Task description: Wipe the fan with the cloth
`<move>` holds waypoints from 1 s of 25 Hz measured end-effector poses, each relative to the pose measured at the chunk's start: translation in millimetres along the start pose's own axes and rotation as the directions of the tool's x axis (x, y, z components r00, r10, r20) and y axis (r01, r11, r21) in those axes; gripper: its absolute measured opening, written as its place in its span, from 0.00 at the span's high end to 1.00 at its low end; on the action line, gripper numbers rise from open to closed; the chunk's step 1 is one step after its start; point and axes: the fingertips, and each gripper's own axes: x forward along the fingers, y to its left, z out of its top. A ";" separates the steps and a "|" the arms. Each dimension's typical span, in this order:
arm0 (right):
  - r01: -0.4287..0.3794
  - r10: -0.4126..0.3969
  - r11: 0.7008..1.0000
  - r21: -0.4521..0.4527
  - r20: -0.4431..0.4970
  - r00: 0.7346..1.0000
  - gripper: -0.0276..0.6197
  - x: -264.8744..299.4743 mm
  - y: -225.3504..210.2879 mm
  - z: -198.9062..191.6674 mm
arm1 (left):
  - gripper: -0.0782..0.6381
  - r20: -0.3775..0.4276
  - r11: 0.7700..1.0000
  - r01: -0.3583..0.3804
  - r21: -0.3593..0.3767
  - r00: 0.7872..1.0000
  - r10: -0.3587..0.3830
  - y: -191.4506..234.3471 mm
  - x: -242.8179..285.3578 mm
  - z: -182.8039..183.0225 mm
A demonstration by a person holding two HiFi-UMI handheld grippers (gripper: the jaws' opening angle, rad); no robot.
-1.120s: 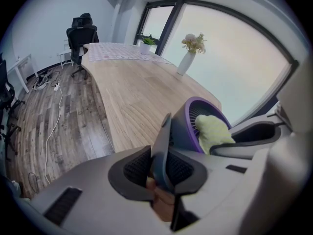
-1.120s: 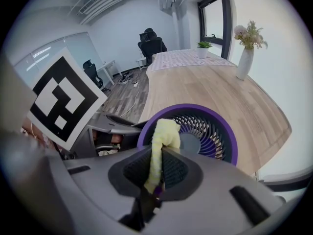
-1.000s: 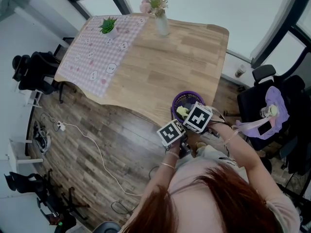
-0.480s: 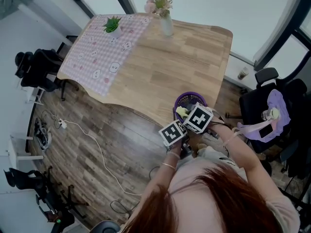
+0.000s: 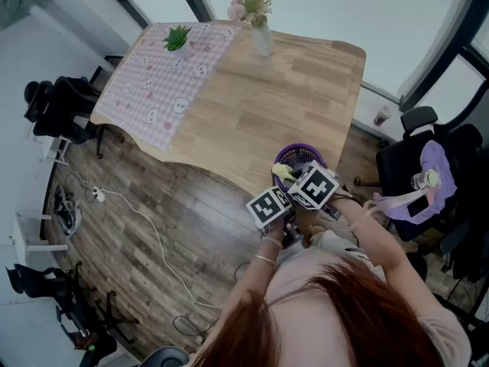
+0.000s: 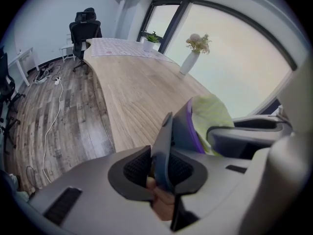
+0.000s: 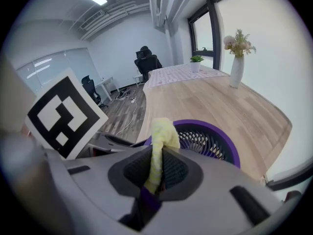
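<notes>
Left gripper (image 6: 159, 169) is clamping the fan (image 6: 182, 127). Its fingers (image 6: 136, 166) are pressing from both sides on a dark flat part of it, seen edge-on, and the purple housing is rising just past the pads. A bit of the person's hand is showing below them.

Right gripper (image 7: 155, 169) is gripping the cloth (image 7: 161, 131). Its fingers (image 7: 177, 169) are pinching a yellow fold, and the free end is sticking up past the fingertips, lying against the near side of the fan's purple rim, just beside the grille.

In the head view the fan is sitting at the near right corner of the wooden worktop (image 5: 267, 98), right at the edge, grille facing up. Can't tell whether it's resting on the wood or being held just off it. Both grippers are crowding over its near side, marker cubes side by side. The cloth is showing there as a yellow patch on the near-left rim.

A pink checked tablecloth (image 5: 157, 86) is covering the far left end of the worktop, with a small potted plant (image 5: 177, 38) sitting on it. A vase of flowers (image 5: 260, 35) is standing at the far edge just beside the tablecloth, well apart from the fan. A black office chair (image 5: 397, 155) to the right is carrying something purple. A white cable (image 5: 149, 232) is running across the wood floor (image 5: 191, 212) on the left.
</notes>
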 end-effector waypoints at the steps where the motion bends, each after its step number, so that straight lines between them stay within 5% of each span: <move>1: 0.007 -0.007 1.000 0.003 0.016 1.000 0.89 -2.2 -1.2 0.3 | 0.79 -0.003 1.000 0.002 -0.006 1.000 -0.002 0.6 0.5 -0.3; 9: 0.078 -0.079 0.997 0.014 0.084 0.993 0.89 -23.7 -13.7 5.1 | 0.79 -0.001 1.000 0.006 -0.028 1.000 -0.006 0.4 0.8 -0.3; 25: 0.141 -0.142 0.989 0.034 0.027 0.990 0.89 -22.5 -28.5 -10.6 | 0.79 0.007 0.999 0.015 -0.028 1.000 -0.015 1.3 0.9 -2.0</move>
